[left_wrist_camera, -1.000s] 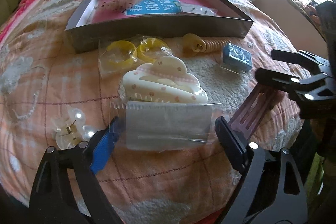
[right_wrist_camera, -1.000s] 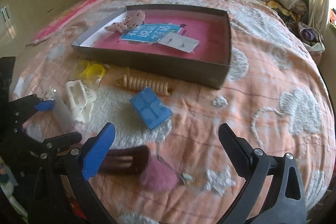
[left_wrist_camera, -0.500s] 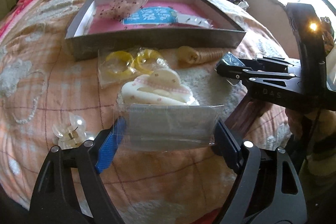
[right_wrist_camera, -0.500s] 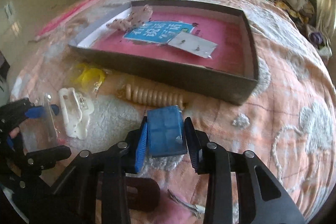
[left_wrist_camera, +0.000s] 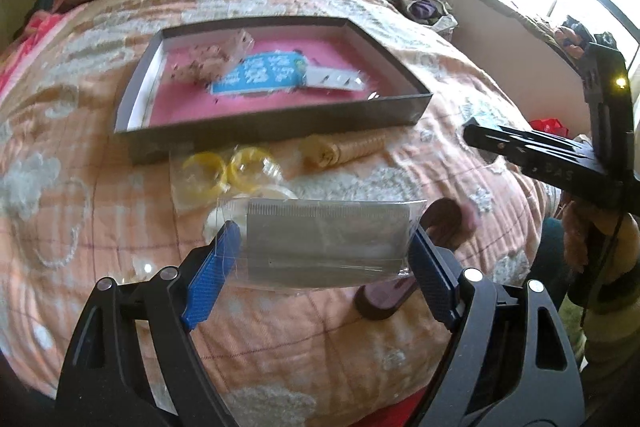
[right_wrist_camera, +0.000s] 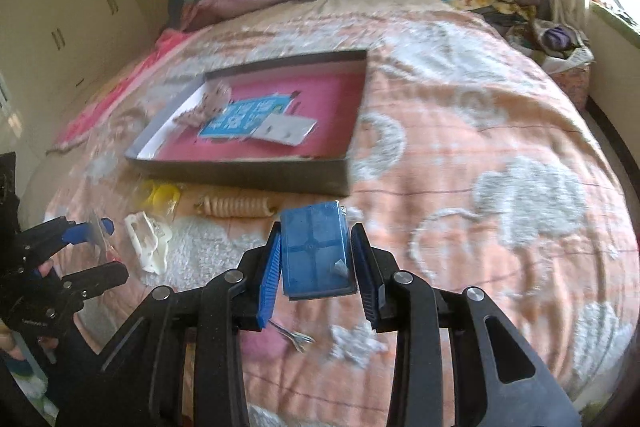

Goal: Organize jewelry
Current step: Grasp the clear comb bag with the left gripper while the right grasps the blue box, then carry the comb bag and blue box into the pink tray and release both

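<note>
My left gripper (left_wrist_camera: 322, 247) is shut on a clear packet with a grey card (left_wrist_camera: 326, 241) and holds it above the bedspread. My right gripper (right_wrist_camera: 316, 259) is shut on a small blue plastic box (right_wrist_camera: 314, 253), lifted off the bed. A shallow dark tray with a pink floor (left_wrist_camera: 400, 111) lies ahead; it also shows in the right wrist view (right_wrist_camera: 240, 175). Inside it lie a blue card (left_wrist_camera: 260, 77), a spotted scrunchie (left_wrist_camera: 204, 65) and a white earring card (left_wrist_camera: 334, 81).
On the bed before the tray lie bagged yellow rings (left_wrist_camera: 224, 173), a beige spiral hair tie (left_wrist_camera: 344, 151), a cream claw clip (right_wrist_camera: 148, 241), a dark brown clip (left_wrist_camera: 436, 223) and a small metal piece (right_wrist_camera: 296, 339). Pillows and clothes are heaped at the bed's far end.
My right gripper closed on the blue box and raised it off the bed. My left gripper closed on the clear packet and lifted it; the view rose toward the tray.
</note>
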Motion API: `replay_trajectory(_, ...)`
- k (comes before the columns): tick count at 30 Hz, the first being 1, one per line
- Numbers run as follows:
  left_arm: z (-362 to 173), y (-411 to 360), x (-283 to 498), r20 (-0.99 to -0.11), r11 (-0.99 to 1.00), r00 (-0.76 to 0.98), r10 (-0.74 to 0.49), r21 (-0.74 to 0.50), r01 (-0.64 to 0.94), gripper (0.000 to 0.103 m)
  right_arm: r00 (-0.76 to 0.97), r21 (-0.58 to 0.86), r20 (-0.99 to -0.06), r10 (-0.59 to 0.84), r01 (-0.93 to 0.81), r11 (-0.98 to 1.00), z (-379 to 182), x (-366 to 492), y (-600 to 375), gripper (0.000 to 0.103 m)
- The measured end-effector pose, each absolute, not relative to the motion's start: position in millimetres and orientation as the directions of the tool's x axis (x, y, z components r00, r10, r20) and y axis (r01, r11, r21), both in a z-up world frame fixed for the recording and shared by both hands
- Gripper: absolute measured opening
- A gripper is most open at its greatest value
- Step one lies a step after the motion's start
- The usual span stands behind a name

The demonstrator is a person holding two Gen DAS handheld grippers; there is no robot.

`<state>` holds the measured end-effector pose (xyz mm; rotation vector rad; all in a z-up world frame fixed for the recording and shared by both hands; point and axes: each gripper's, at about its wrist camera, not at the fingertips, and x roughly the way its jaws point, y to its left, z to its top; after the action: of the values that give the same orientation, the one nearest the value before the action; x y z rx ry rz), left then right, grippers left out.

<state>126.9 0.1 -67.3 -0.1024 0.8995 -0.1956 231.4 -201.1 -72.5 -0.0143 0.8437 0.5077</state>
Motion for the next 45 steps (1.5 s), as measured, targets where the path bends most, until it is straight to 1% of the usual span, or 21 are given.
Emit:
replay_trajectory(9, -34, -13, 143, -0.718, 0.974, 0.659, -0.225, -0.152, 0.167, 0.075, 0.652, 0.163, -0.653, 0.387, -0.377, 0.912, -32, 219, -232, 0.032)
replay_trajectory(16, 1, -9, 162, -0.659, 0.974, 0.718, -0.227, -0.136, 0.183, 0.075, 0.686, 0.167, -0.614, 0.39, -0.371, 0.914, -8, 215, -234, 0.033)
replay_trajectory(19, 14, -4, 174, -0.636, 0.978, 0.744, -0.207, -0.113, 0.176, 0.075, 0.694, 0.159, -0.605, 0.391, -0.375, 0.913, 2, 215, -230, 0.033)
replay_trajectory(32, 35, 29, 209, -0.604, 0.988, 0.781, -0.156, -0.111, 0.111, 0.075, 0.689, 0.14, -0.576, 0.439, -0.446, 0.884, 31, 227, -187, 0.033)
replay_trajectory(37, 39, 44, 220, -0.6, 0.993, 0.793, -0.109, -0.101, 0.06, 0.075, 0.68, 0.142, -0.568, 0.463, -0.473, 0.87, 37, 238, -168, 0.033)
replay_trajectory(45, 34, 68, 242, -0.62, 0.995, 0.782, -0.059, -0.101, -0.005, 0.075, 0.667, 0.11, -0.569, 0.481, -0.518, 0.848, 43, 261, -136, 0.033)
